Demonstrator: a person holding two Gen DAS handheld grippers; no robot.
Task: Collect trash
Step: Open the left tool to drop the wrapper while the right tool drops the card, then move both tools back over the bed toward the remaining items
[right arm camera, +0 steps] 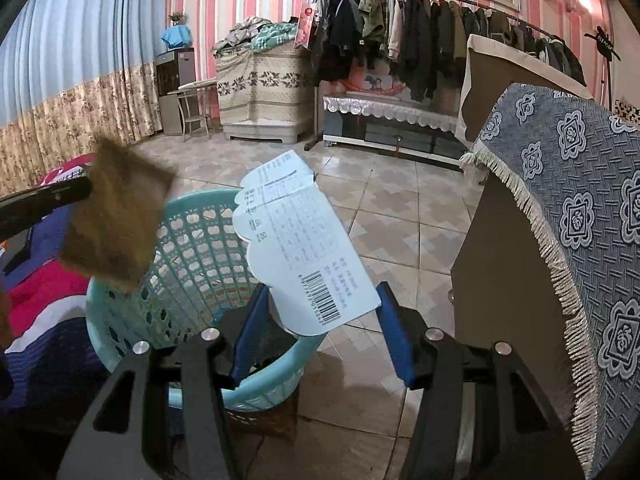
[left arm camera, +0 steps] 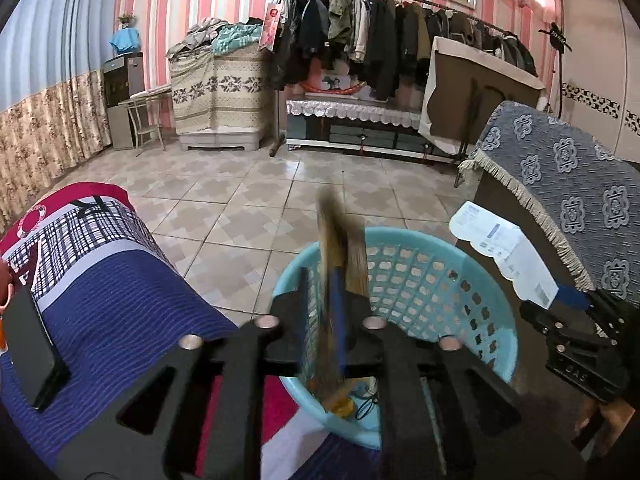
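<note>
left claw (left arm camera: 332,300): set narrow, with a blurred brown flat piece of trash (left arm camera: 340,236) standing edge-on between its fingers above the light blue perforated plastic basket (left arm camera: 420,280). whether the pads still press on the piece cannot be told from the blur. in the right wrist view the same piece (right arm camera: 116,212) shows as a brown square at 10 o'clock of the basket (right arm camera: 192,248), over its rim.

right claw (right arm camera: 320,332): set about half wide, holding a white paper carton (right arm camera: 304,248) printed with a barcode; the carton spans between the blue pads and sits over the 3 o'clock edge of the basket. from the left wrist view, this claw (left arm camera: 560,304) and carton (left arm camera: 504,248) lie at 3 o'clock of the basket.

basket contents: a yellow item and a dark cord, seen at the bottom. the basket stands on the tiled floor (left arm camera: 248,200), with a patterned bedspread (left arm camera: 100,280) at its 9 o'clock and a cabinet under a grey fringed cloth (right arm camera: 560,184) at its 3 o'clock.
</note>
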